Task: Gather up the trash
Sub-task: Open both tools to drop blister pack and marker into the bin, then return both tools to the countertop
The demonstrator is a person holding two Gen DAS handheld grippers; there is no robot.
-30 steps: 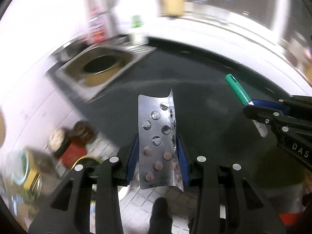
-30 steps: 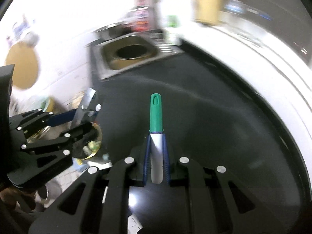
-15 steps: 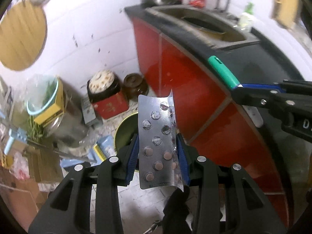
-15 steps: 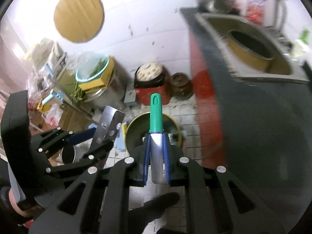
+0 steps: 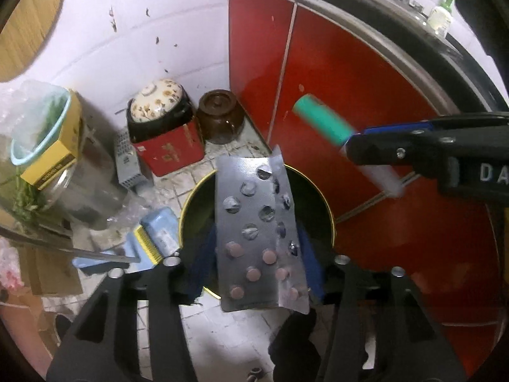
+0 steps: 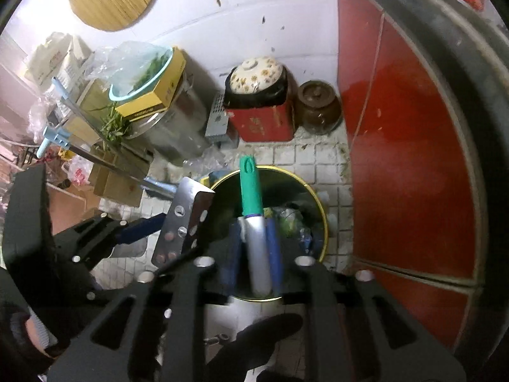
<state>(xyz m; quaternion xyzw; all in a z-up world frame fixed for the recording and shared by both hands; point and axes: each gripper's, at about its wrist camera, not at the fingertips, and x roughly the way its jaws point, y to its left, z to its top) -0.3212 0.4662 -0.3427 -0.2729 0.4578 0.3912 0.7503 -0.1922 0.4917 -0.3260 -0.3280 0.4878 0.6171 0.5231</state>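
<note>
My left gripper [image 5: 254, 254] is shut on a silver pill blister pack [image 5: 257, 232] and holds it over a round bin with a gold rim [image 5: 327, 203] on the tiled floor. My right gripper [image 6: 254, 248] is shut on a white pen with a green cap [image 6: 251, 191], also above the bin [image 6: 318, 200], which holds trash. The pen [image 5: 321, 121] and right gripper show at the right of the left wrist view. The blister pack [image 6: 184, 213] and left gripper show at the left of the right wrist view.
A red cabinet front [image 6: 397, 127] under a dark counter stands to the right. A red box with a floral-lidded pot [image 6: 257, 95], a brown jar [image 6: 318, 105], a metal pot with a yellow box [image 6: 152, 102] and cardboard clutter line the white wall.
Both grippers swung from above the dark counter down to the left, over the floor, and closer to the bin. Each holds the same item.
</note>
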